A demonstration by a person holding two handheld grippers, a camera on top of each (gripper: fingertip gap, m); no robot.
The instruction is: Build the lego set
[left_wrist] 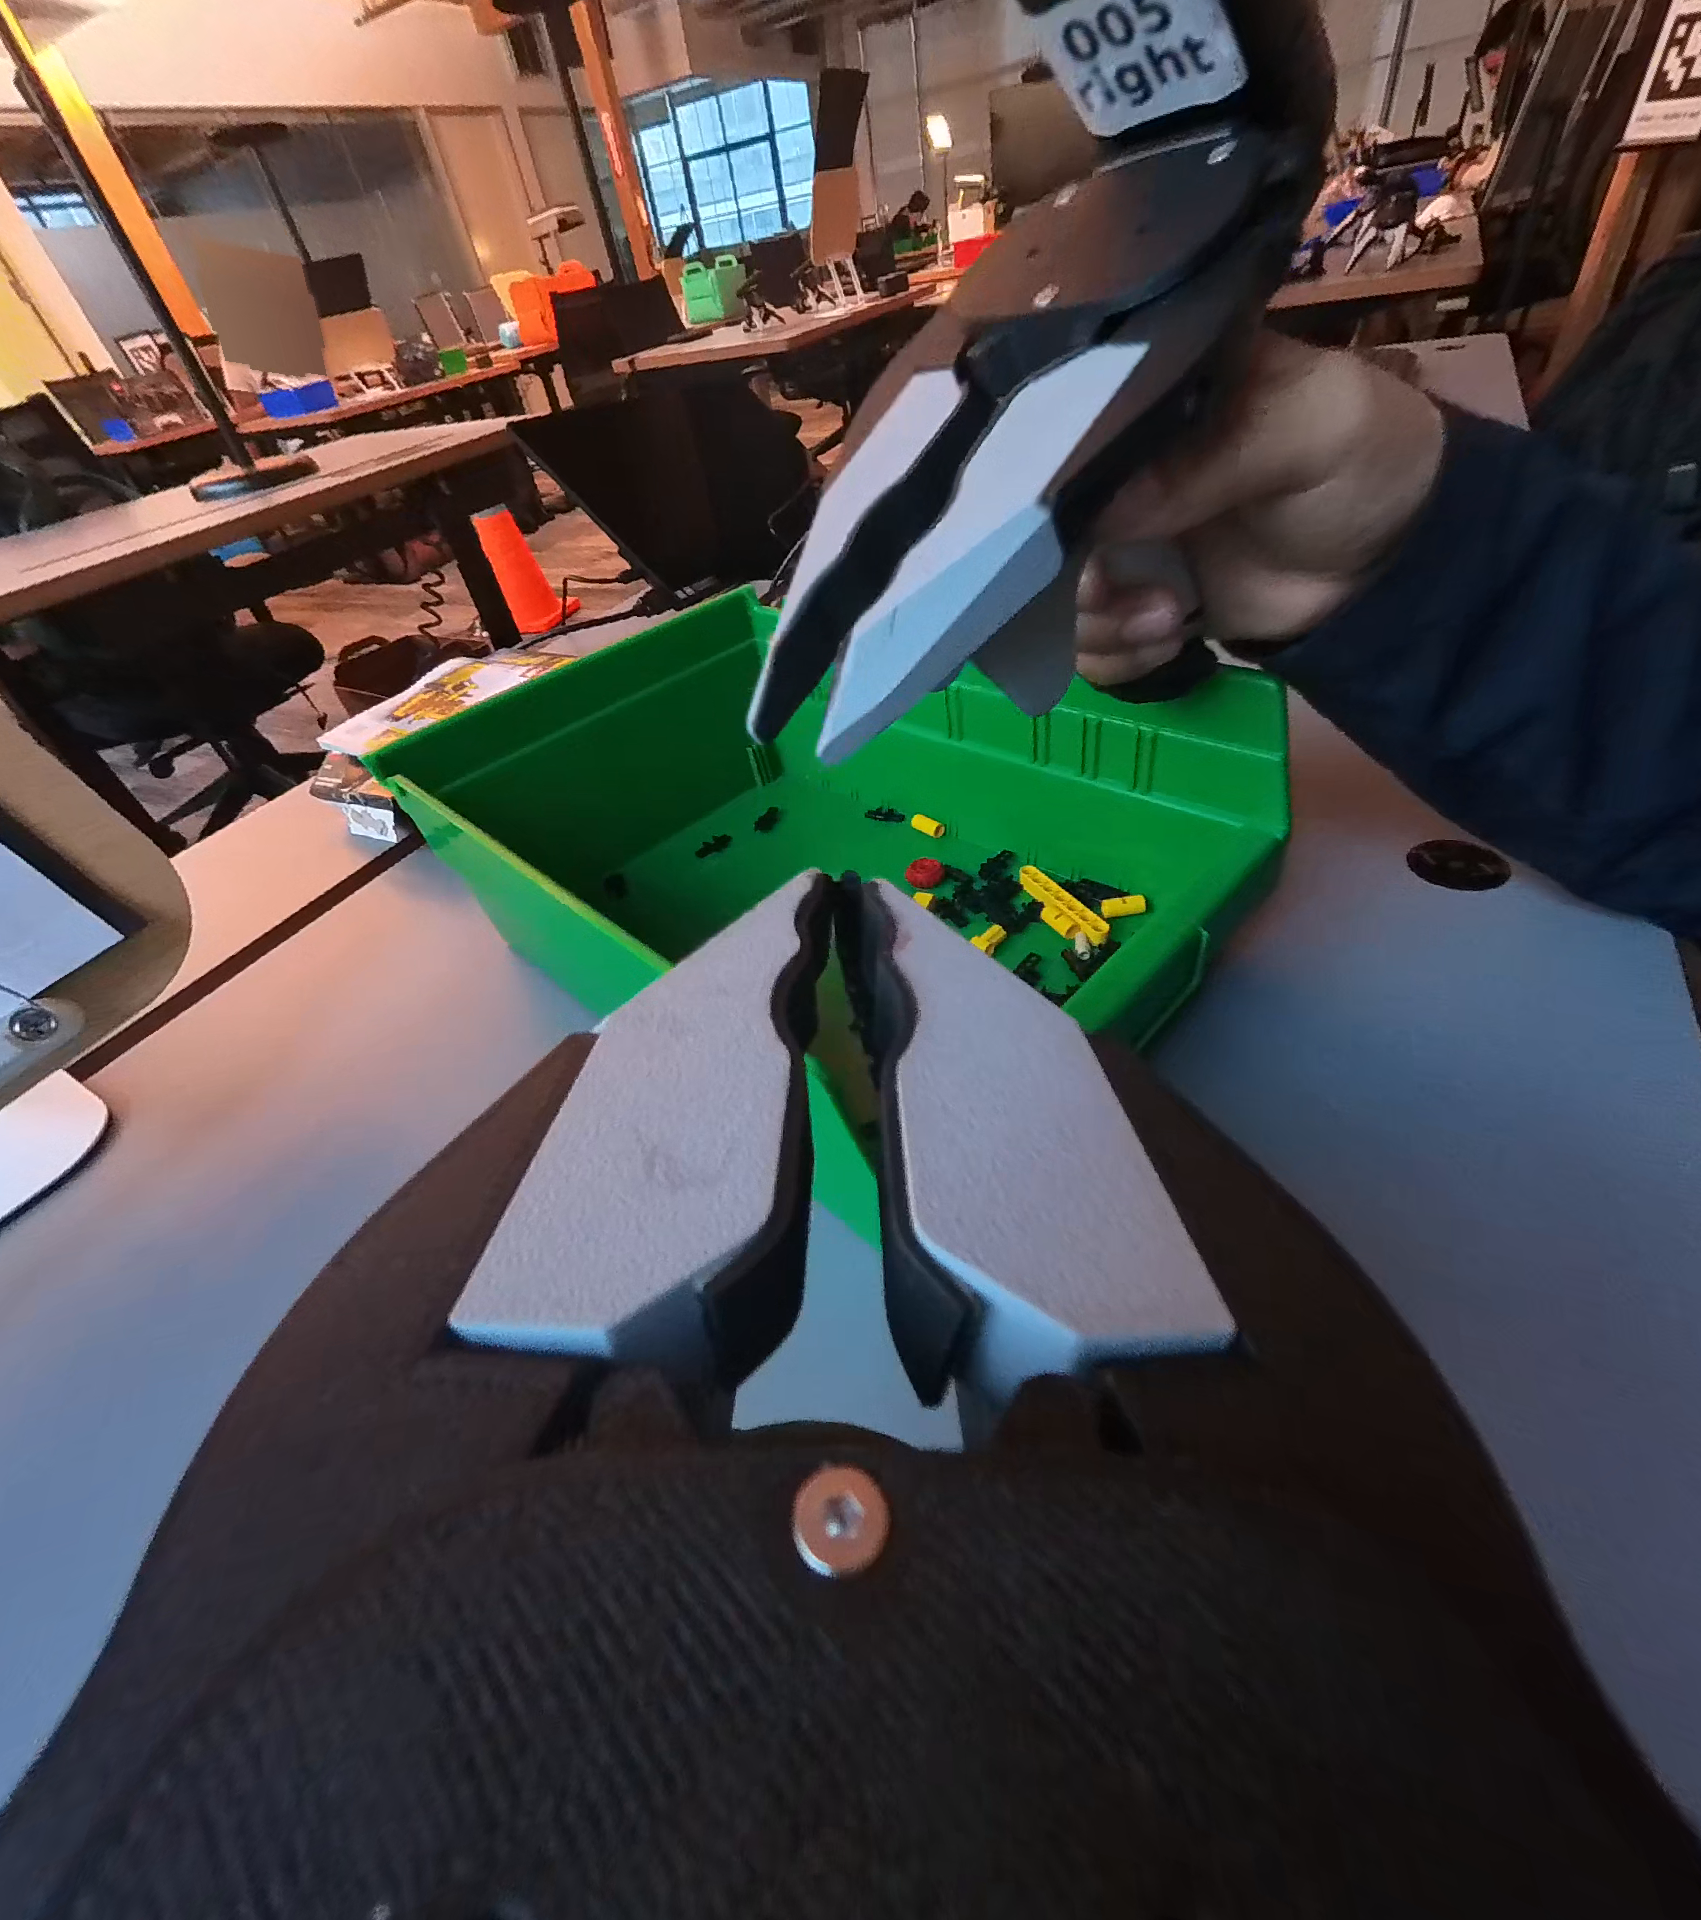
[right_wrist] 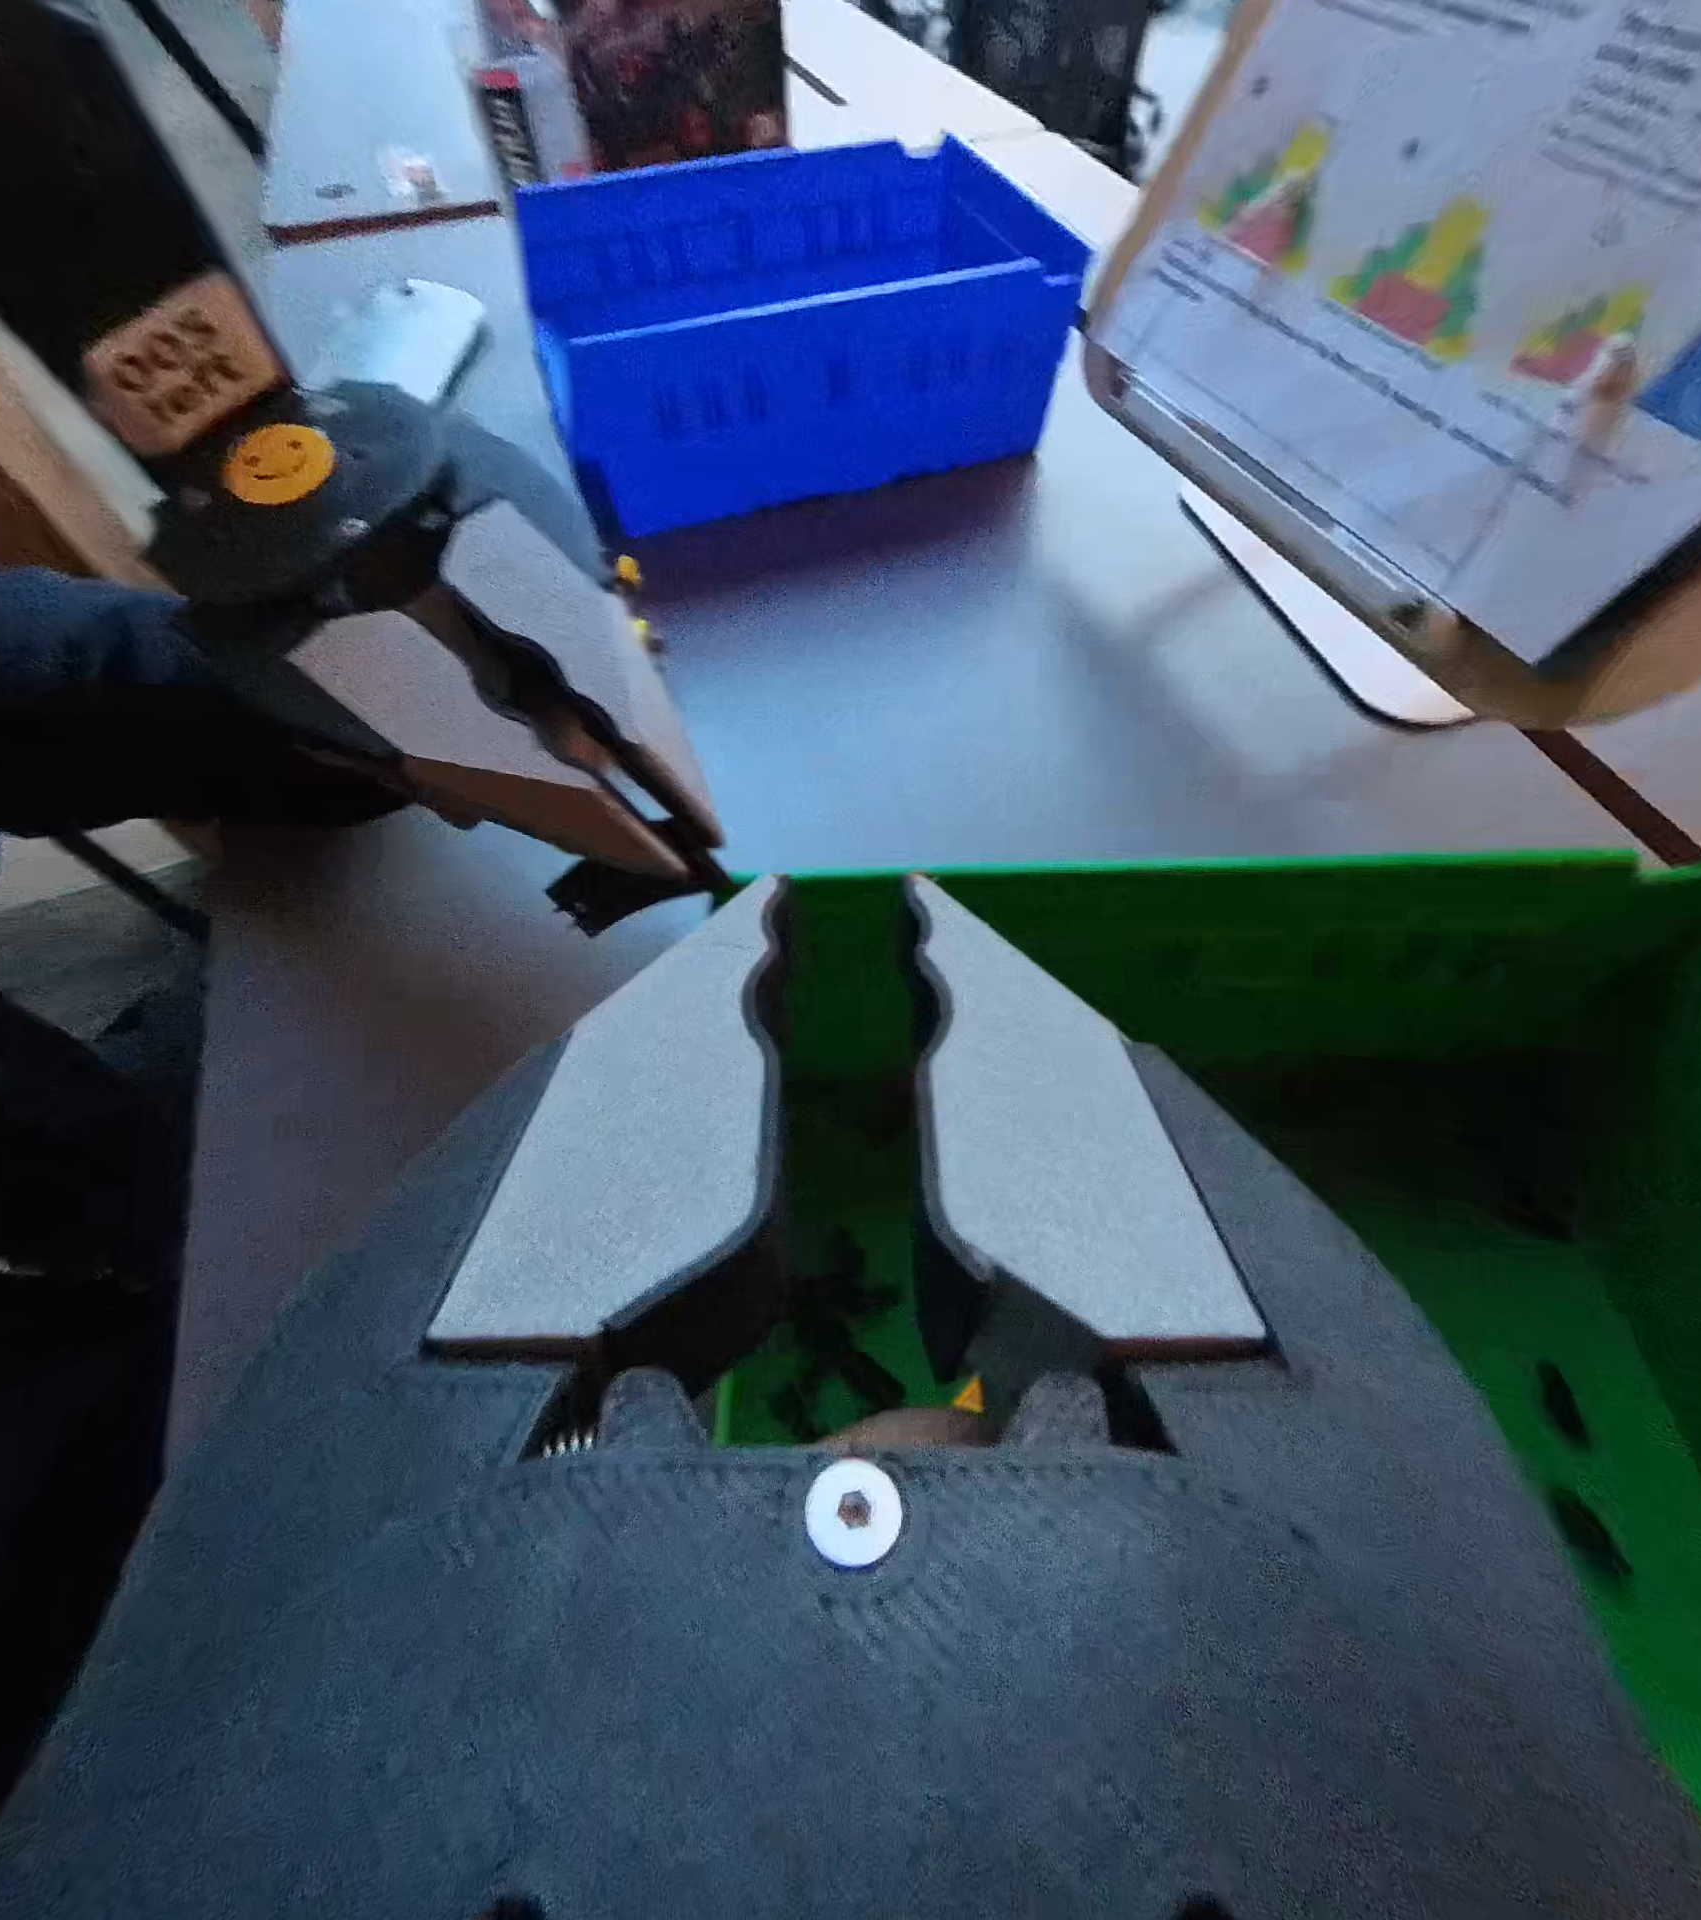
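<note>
left gripper (right_wrist: 711,883) pinches black piece (right_wrist: 607,896) (tips together); right gripper (right_wrist: 846,904) parted above green bin (right_wrist: 1241,935)

An open-plan lab or workshop: rows of long benches (left_wrist: 326,488) behind the green bin (left_wrist: 617,727), office chairs (left_wrist: 191,665), an orange cone (left_wrist: 519,571), large industrial windows (left_wrist: 726,156).

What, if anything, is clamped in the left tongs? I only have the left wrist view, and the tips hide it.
Observer: From the right wrist view, the left tongs pinch a black piece at their tips.
Operator: Is there another bin?
Observer: Yes, a blue bin stands on the table beyond the green bin.
Operator: Anything in the right tongs?
Observer: No, the right tongs are open, with nothing between them.
</note>
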